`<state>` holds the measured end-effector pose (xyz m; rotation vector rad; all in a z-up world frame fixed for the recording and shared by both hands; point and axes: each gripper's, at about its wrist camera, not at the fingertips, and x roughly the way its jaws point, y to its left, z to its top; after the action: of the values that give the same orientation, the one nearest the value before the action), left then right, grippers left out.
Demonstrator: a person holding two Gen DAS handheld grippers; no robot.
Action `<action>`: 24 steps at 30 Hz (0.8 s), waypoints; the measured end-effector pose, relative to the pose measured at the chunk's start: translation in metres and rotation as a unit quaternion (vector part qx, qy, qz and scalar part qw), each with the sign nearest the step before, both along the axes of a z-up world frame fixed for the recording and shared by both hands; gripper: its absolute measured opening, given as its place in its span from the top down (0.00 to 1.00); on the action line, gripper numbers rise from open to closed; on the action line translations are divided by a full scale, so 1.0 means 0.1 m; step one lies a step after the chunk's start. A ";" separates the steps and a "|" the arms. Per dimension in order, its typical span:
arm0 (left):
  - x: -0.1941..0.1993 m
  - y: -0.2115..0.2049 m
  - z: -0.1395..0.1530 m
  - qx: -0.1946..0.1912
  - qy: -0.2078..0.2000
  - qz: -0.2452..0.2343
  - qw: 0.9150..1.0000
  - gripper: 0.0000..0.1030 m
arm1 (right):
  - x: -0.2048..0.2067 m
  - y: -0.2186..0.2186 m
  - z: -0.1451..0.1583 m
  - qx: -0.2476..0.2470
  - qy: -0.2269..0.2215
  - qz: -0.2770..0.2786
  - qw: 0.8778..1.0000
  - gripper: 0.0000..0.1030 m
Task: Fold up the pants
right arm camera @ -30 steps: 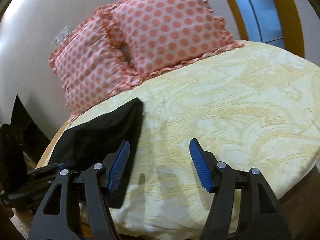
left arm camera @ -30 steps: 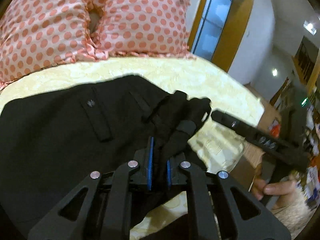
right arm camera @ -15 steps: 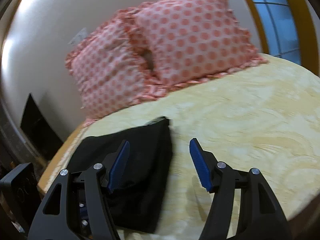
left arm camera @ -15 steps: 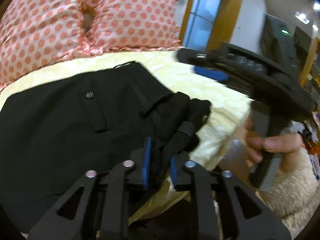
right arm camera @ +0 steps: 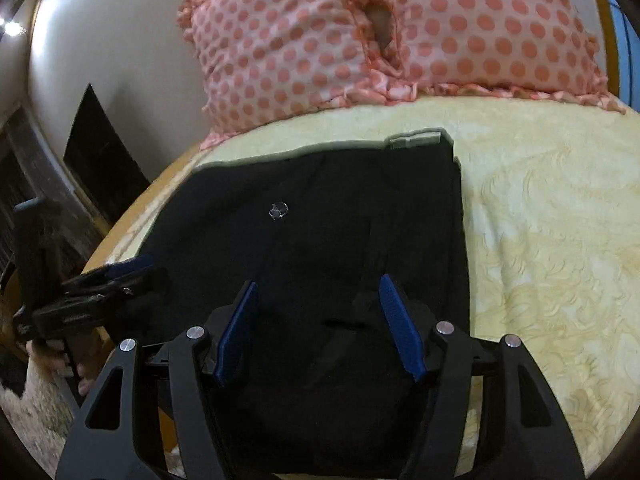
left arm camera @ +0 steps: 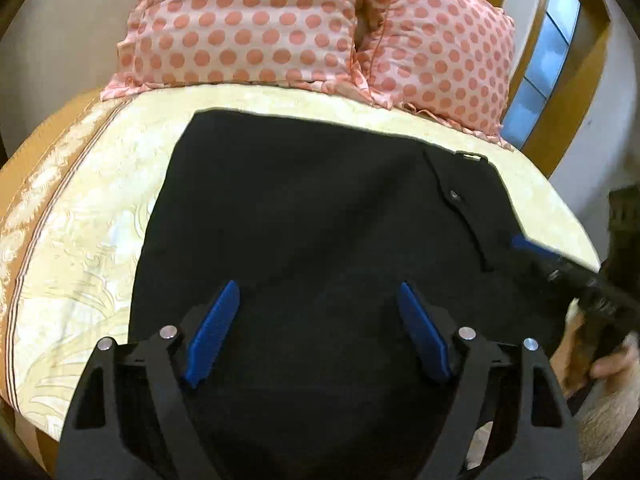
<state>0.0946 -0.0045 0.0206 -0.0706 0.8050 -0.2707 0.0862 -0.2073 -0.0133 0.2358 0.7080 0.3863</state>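
Observation:
Black pants [left arm camera: 320, 208] lie flat and folded on the yellow bedspread [left arm camera: 100, 240], with a back-pocket button [right arm camera: 279, 209] facing up. My left gripper [left arm camera: 318, 286] hovers over their near part. Its jaws are opening wide and nothing is pinched between the blue pads [left arm camera: 212, 332]. In the right wrist view the pants [right arm camera: 340, 220] fill the middle, and my right gripper [right arm camera: 318, 282] stands open above their near edge, holding nothing. Each gripper shows at the edge of the other's view: the right gripper [left arm camera: 560, 268] at right, the left gripper [right arm camera: 100, 292] at left.
Two pink polka-dot pillows [left arm camera: 248, 28] lean against the wall at the head of the bed. The bedspread [right arm camera: 540, 240] stretches to the right of the pants. A wooden-framed window [left arm camera: 540, 64] is at far right, and a person's hand [left arm camera: 612, 364] holds the right gripper.
My left gripper let go of the bunched black fabric, opened wide and swung left over the flat pants. The right gripper moved from the bare bedspread to above the pants.

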 end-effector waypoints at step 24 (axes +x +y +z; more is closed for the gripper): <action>-0.12 -0.05 -0.12 -0.009 -0.051 -0.047 0.998 0.02 | 1.07 -0.44 0.06 -0.021 0.076 0.009 0.997 0.46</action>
<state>0.0824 -0.0092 0.0087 -0.0361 0.7052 -0.3687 0.1928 -0.2514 -0.0074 0.2207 0.8675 0.3729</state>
